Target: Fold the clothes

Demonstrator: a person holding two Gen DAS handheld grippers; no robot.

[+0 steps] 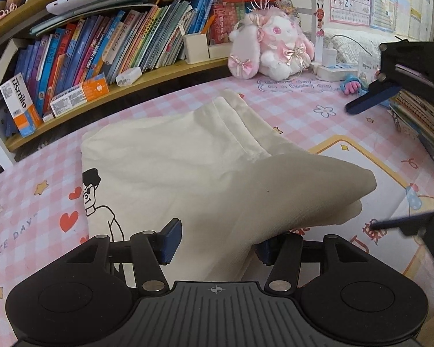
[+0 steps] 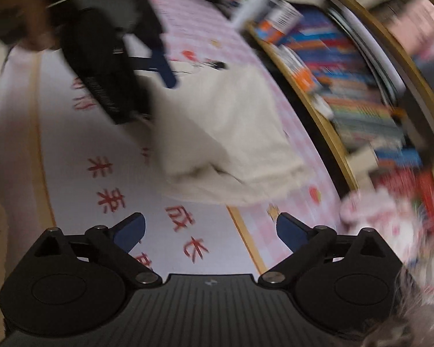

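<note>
On the pink checked tablecloth (image 1: 165,110), closest to the left-wrist camera, the left gripper (image 1: 217,243) has its two blue pads spread with a lifted fold of one cream T-shirt (image 1: 170,162) draped between them; whether they pinch it cannot be told. The shirt's long axis runs away from this camera toward the bookshelf (image 1: 107,92), a drawn figure printed at its left edge. To the right, the right gripper (image 2: 211,231) hovers wide open, holding nothing, over the cloth. Farther back sits one pink plush rabbit (image 1: 272,46).
</note>
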